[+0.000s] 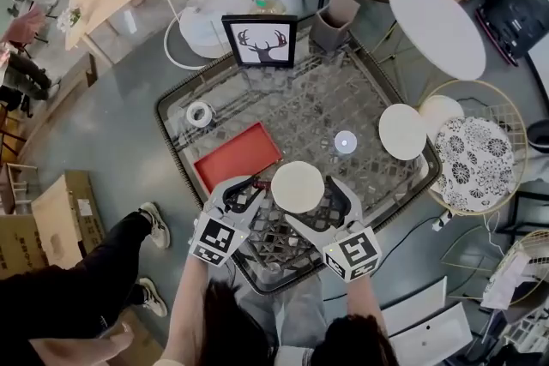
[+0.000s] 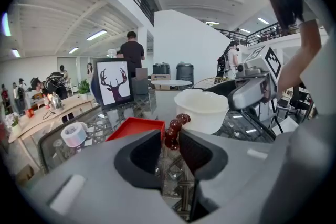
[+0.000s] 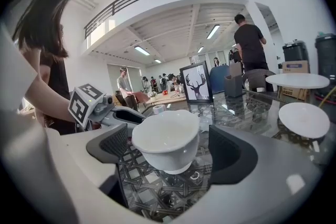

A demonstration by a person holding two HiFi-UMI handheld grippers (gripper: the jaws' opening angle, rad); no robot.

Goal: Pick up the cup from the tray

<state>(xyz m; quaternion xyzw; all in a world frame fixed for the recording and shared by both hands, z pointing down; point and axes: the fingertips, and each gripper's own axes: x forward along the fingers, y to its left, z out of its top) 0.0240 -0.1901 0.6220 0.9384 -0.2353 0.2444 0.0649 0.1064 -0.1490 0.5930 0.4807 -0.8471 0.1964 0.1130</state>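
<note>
A white cup (image 1: 298,187) stands on the glass-topped woven table (image 1: 300,99), just right of the red tray (image 1: 238,157). My right gripper (image 1: 310,200) is open, with one jaw on each side of the cup (image 3: 165,144) and a gap showing at both pads. My left gripper (image 1: 244,187) is at the tray's near right corner. In the left gripper view its jaws (image 2: 170,139) stand close together on a dark red beaded stick (image 2: 176,127), with the cup (image 2: 202,110) and the tray (image 2: 136,126) behind it.
A tape roll (image 1: 199,113) lies left of the tray, and a framed deer picture (image 1: 260,41) stands at the far edge. A white plate (image 1: 402,131) and a small round lid (image 1: 345,141) lie at the right. A person's legs (image 1: 86,270) are beside the table's left.
</note>
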